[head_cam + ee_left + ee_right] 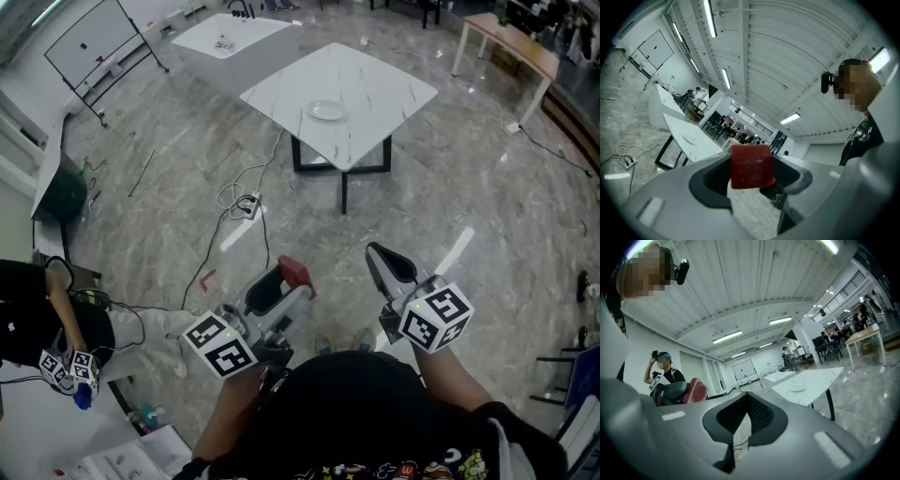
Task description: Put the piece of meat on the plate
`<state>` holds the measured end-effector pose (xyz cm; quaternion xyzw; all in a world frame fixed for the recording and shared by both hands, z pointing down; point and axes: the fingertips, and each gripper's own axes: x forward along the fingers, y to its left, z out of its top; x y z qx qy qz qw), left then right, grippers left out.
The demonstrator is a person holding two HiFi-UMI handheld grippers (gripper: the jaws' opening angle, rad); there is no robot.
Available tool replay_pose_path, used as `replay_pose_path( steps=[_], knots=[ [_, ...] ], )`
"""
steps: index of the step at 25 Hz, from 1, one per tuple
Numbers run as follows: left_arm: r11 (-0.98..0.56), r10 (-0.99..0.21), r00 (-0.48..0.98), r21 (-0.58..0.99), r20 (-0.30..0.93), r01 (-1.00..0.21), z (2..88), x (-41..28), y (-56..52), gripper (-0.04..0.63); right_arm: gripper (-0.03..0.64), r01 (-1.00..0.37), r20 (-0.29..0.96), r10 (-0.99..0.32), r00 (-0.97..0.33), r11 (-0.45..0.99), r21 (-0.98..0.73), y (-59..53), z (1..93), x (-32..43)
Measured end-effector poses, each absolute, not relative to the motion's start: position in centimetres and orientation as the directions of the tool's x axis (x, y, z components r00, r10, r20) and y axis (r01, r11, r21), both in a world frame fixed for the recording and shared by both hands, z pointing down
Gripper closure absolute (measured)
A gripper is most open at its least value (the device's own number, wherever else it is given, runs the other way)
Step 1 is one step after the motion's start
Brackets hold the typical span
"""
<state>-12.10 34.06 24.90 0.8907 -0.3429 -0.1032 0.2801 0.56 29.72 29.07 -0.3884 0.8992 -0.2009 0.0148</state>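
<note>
A red block of meat [292, 272] sits between the jaws of my left gripper [286, 281], which is shut on it and held level above the floor. In the left gripper view the meat [751, 166] fills the gap between the grey jaws. My right gripper [380, 258] is beside it, shut with nothing in it; its dark pads [757, 413] meet at the tip. The white plate [326, 110] lies on the marble-topped table [375, 94] well ahead of both grippers. It also shows as the plate [689, 139] and as the plate [798, 388]. From the right gripper view the meat [696, 390] appears at the left.
A power strip and cables [246, 204] lie on the marble floor between me and the table. A second white table [225, 37] and a whiteboard [94, 37] stand at the back left, a wooden table [516, 47] at the back right. A person [37, 319] sits at my left.
</note>
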Motion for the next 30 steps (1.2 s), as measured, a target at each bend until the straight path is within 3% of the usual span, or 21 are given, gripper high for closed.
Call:
replay_pose_path(
  steps=[10,30],
  knots=[
    [-0.624,-0.606,0.793,0.581,0.062,-0.522,27.3,-6.1,34.1,0.209,0.592,-0.751,0.114,-0.762,-0.637,0.581,-0.313,30.7,29.4,6.8],
    [-0.517,-0.707,0.688,0.541,0.168,-0.663,31.6,-4.3,28.4,0.209,0.591,-0.683,0.193,-0.658,-0.728,0.673,-0.282,25.7,33.3,9.3]
  ],
)
